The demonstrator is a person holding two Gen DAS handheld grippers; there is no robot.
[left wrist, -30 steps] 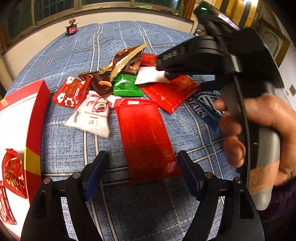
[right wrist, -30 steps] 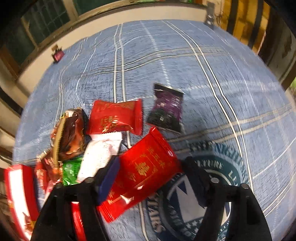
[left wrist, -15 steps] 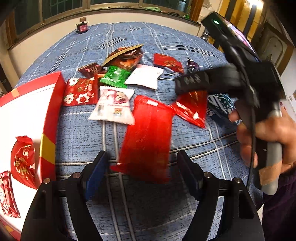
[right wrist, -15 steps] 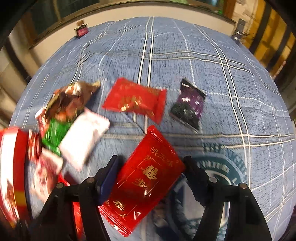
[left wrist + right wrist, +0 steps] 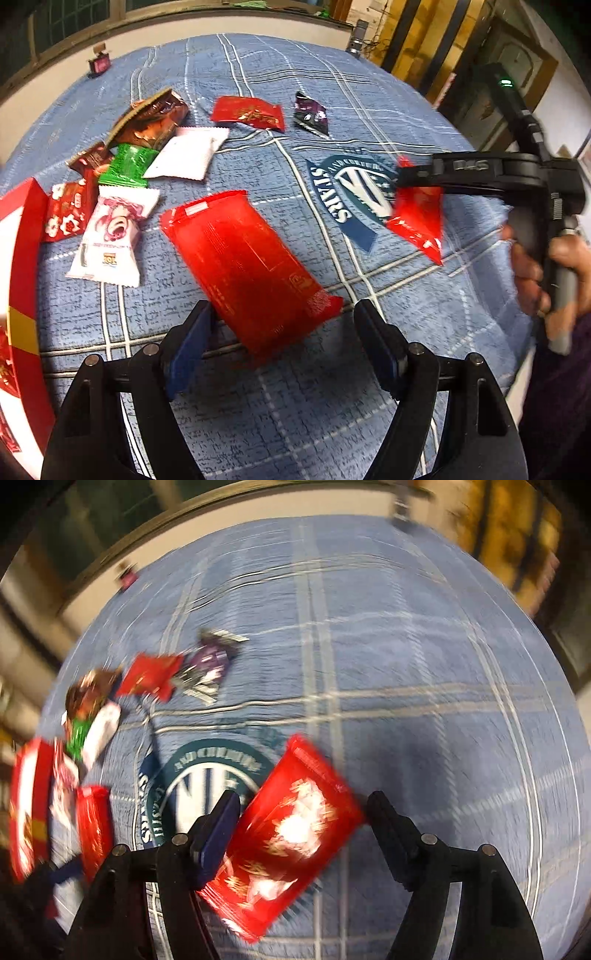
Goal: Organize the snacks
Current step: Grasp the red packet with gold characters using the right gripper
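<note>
My left gripper [image 5: 282,334] holds a long red snack pack [image 5: 247,266] between its jaws, low over the blue cloth. My right gripper [image 5: 301,821] holds a red packet with gold print [image 5: 291,830] between its jaws; it shows in the left wrist view [image 5: 419,216] hanging from the right gripper [image 5: 404,177] above the STARS emblem [image 5: 351,192]. A red box [image 5: 22,280] lies at the left edge with red packets inside. Loose snacks lie in a cluster: a pink-and-white pack [image 5: 112,236], a green one [image 5: 129,166], a white one [image 5: 188,153].
A red packet [image 5: 249,112] and a purple packet [image 5: 310,114] lie further back on the cloth. A small dark red object [image 5: 99,65] stands at the table's far edge. The table edge drops off at the right, by wooden furniture.
My right gripper has carried its red packet right and up, away from the snack cluster. The long red pack has swung with my left gripper. The right wrist view is motion-blurred.
</note>
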